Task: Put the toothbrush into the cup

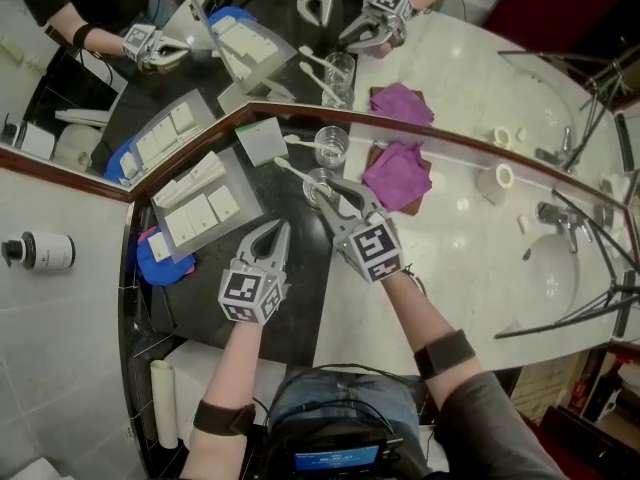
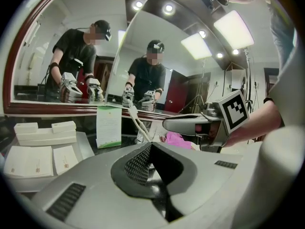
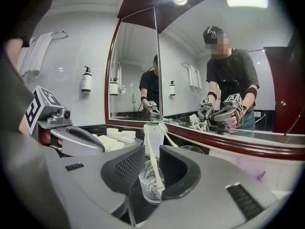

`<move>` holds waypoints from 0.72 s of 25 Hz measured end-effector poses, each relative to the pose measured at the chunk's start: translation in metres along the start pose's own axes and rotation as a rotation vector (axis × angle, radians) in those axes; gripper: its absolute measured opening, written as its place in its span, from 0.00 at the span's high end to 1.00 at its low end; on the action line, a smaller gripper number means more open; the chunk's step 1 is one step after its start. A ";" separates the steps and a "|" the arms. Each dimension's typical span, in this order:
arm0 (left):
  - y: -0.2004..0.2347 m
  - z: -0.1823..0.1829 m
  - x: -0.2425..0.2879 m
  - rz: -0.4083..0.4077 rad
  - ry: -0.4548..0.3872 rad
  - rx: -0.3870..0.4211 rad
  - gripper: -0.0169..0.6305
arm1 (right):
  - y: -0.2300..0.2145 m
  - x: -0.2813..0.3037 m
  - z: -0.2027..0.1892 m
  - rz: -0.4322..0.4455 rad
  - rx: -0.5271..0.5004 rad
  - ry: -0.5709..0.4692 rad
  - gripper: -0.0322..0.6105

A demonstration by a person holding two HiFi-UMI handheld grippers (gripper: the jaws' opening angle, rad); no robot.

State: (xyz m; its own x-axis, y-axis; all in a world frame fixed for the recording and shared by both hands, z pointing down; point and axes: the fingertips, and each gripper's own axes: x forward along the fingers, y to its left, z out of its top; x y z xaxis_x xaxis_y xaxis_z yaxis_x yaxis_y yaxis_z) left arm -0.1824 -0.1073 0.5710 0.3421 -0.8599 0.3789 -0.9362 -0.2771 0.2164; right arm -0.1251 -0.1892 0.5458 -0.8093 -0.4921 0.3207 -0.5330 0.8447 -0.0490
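Two glass cups stand on the dark counter by the mirror. The nearer cup [image 1: 320, 183] [image 3: 151, 182] holds a cream toothbrush [image 1: 292, 170] [image 3: 153, 159] that leans out toward the upper left. My right gripper [image 1: 326, 194] [image 3: 151, 151] is open, its jaws on either side of this cup and brush, and the pads are not pressing on them. The farther cup [image 1: 332, 146] [image 3: 192, 150] holds a second toothbrush [image 1: 300, 141] [image 3: 167, 133]. My left gripper [image 1: 278, 230] [image 2: 151, 146] hovers shut and empty to the lower left of the cups.
A purple cloth [image 1: 398, 173] lies right of the cups and a white card [image 1: 262, 140] stands to their left. A tray of white packets [image 1: 170, 190] sits at the left above a blue item [image 1: 160, 260]. A faucet [image 1: 560, 218] and sink [image 1: 545, 273] lie far right.
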 end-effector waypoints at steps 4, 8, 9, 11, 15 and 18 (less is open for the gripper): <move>-0.018 0.018 -0.017 0.009 -0.013 0.014 0.97 | -0.001 -0.039 0.013 -0.005 -0.007 0.022 0.78; -0.036 0.031 -0.040 0.030 -0.029 0.023 0.97 | 0.001 -0.083 0.024 -0.009 -0.013 0.034 0.87; -0.041 0.032 -0.046 0.035 -0.029 0.026 0.97 | 0.002 -0.094 0.025 -0.010 -0.010 0.038 0.89; -0.048 0.036 -0.057 0.044 -0.031 0.034 0.97 | 0.000 -0.115 0.027 -0.020 0.001 0.040 0.91; -0.064 0.041 -0.076 0.057 -0.035 0.049 0.97 | -0.008 -0.161 0.021 -0.070 0.045 0.058 0.92; -0.076 0.039 -0.089 0.066 -0.032 0.052 0.97 | -0.015 -0.199 0.005 -0.103 0.094 0.078 0.92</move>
State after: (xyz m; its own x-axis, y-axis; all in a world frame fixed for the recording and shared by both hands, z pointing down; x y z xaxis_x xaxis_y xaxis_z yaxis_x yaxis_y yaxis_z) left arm -0.1450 -0.0266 0.4856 0.2772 -0.8902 0.3616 -0.9599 -0.2402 0.1446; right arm 0.0425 -0.1049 0.4782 -0.7295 -0.5544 0.4007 -0.6360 0.7653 -0.0990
